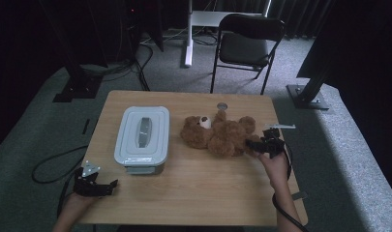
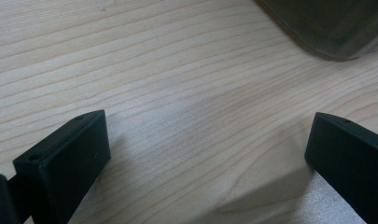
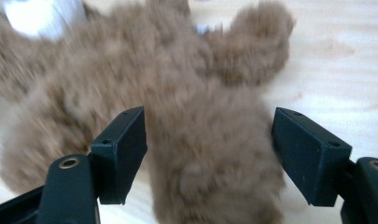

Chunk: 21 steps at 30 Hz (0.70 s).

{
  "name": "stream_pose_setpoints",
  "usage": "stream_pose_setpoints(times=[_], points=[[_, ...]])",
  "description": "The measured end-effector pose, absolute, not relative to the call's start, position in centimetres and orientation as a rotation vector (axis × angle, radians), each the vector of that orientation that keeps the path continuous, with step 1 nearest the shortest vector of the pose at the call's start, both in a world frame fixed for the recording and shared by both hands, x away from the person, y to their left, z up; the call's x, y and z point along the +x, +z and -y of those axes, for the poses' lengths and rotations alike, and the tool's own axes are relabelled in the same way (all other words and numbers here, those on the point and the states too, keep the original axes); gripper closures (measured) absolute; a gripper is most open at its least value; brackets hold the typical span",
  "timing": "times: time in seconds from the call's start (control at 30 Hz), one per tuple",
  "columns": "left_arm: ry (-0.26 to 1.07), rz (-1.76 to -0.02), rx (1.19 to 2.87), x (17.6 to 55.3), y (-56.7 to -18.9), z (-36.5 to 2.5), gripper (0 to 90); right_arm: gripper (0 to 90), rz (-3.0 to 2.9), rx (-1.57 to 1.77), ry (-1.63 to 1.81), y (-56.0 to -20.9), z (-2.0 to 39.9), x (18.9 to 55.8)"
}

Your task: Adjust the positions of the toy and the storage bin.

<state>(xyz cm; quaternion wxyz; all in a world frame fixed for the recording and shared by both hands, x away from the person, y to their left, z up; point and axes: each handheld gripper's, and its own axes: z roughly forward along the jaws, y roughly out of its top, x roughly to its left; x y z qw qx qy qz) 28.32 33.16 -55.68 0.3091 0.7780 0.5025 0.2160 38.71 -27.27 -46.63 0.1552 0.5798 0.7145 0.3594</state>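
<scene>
Brown teddy bear (image 3: 196, 116) sits between the right hand-held gripper's (image 3: 209, 154) spread jaws.

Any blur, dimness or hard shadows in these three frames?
High view: dim, room behind nearly black, table evenly lit. Left gripper view: sharp wood grain, soft shadows beside the fingers, grey box corner out of focus. Right gripper view: teddy bear fur smeared by blur, bright glare on the table at right.

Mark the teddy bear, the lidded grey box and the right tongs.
teddy bear (image 1: 222, 137), high view, on its belly
grey box (image 1: 142, 133), high view, on the lid's handle
right tongs (image 3: 210, 154), right gripper view, midway between the tips
</scene>
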Motion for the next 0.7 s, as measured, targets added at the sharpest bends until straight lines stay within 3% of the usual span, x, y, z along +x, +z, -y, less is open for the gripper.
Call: stream_pose_setpoints(times=[0.13,0.23,0.27,0.47,0.7], points=[[0.571,-1.328,2.056,28.3,-55.7,-33.2,0.6,27.8,-2.082,1.66,1.024,-47.3,27.2,38.4],[0.571,-1.328,2.056,28.3,-55.7,-33.2,0.6,59.4,-2.136,1.628,1.03,-48.6,27.2,37.3],[0.571,-1.328,2.056,28.3,-55.7,-33.2,0.6,62.7,-2.142,1.619,1.038,-48.7,27.2,37.1],[0.571,-1.327,2.055,28.3,-55.7,-33.2,0.6,70.4,-2.175,1.538,1.061,-48.5,26.5,35.1],[0.572,-1.325,2.058,28.3,-55.7,-33.2,0.6,71.4,-2.303,1.499,1.17,-49.2,25.1,33.2]])
